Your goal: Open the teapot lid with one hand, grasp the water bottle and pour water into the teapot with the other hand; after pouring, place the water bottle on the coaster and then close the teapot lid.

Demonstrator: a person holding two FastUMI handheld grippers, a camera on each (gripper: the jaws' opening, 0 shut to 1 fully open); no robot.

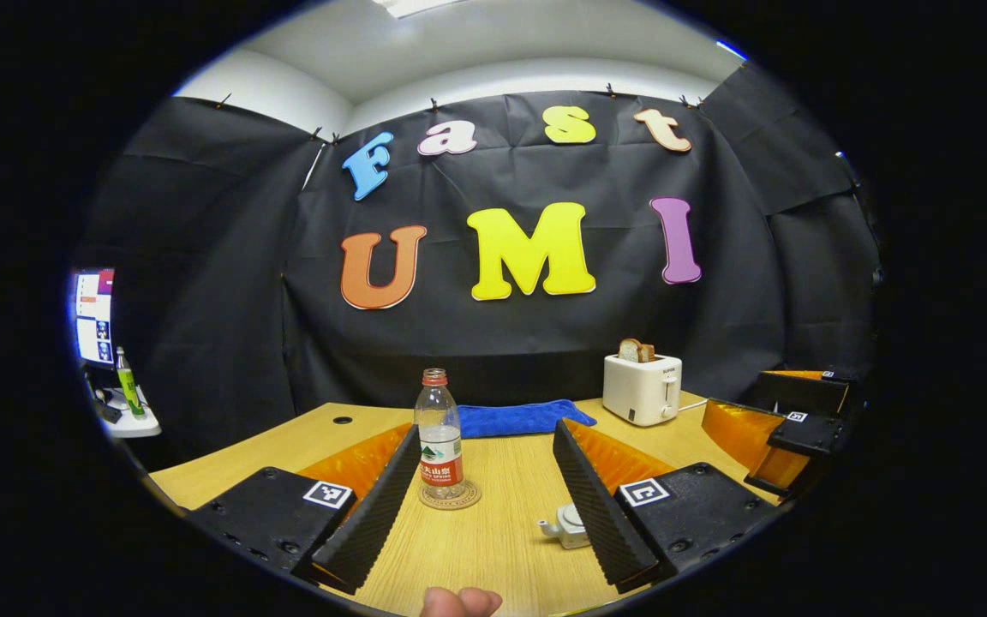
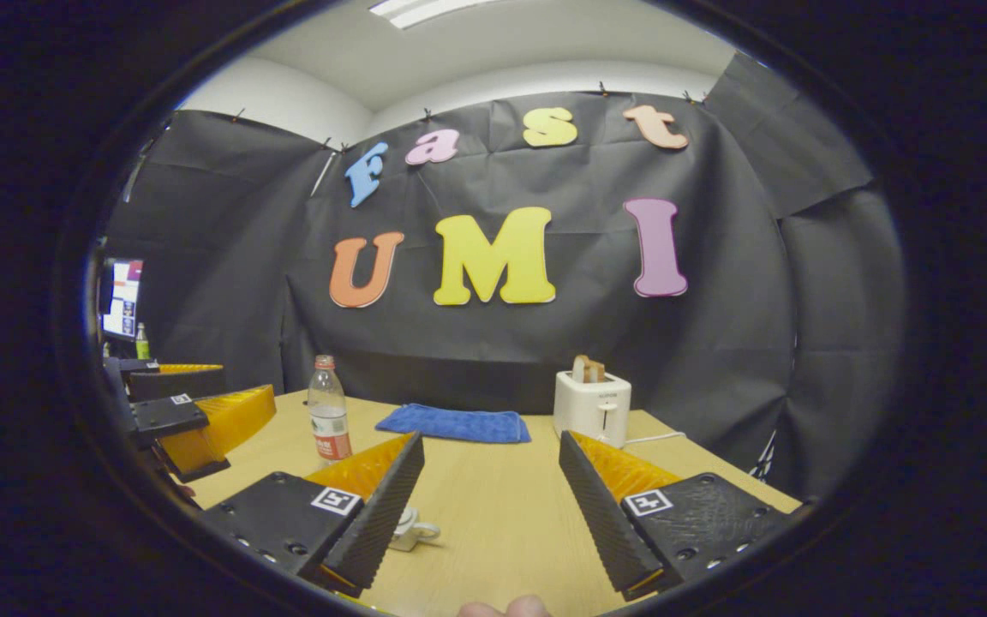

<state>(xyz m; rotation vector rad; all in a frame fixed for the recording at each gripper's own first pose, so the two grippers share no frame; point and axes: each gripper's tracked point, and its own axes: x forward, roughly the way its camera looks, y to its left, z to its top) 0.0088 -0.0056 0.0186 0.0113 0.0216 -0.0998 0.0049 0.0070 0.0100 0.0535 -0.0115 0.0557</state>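
A clear water bottle [image 1: 439, 437] with a red cap and red label stands upright on a round coaster [image 1: 451, 495], just inside my left finger. My left gripper [image 1: 487, 433] is open above the wooden table [image 1: 493, 548] and holds nothing. A small white teapot [image 1: 564, 524] sits low on the table, half hidden behind the other finger. In the right gripper view my right gripper [image 2: 491, 439] is open too and holds nothing. There the teapot [image 2: 412, 527] peeks out beside one finger, and the bottle [image 2: 329, 411] stands farther off to the left.
A white toaster [image 1: 641, 387] with bread and a folded blue cloth [image 1: 515, 418] lie at the table's back. The right gripper [image 1: 793, 428] hovers at the right; the left gripper [image 2: 185, 420] appears at the left. A monitor [image 1: 95, 317] stands off-table.
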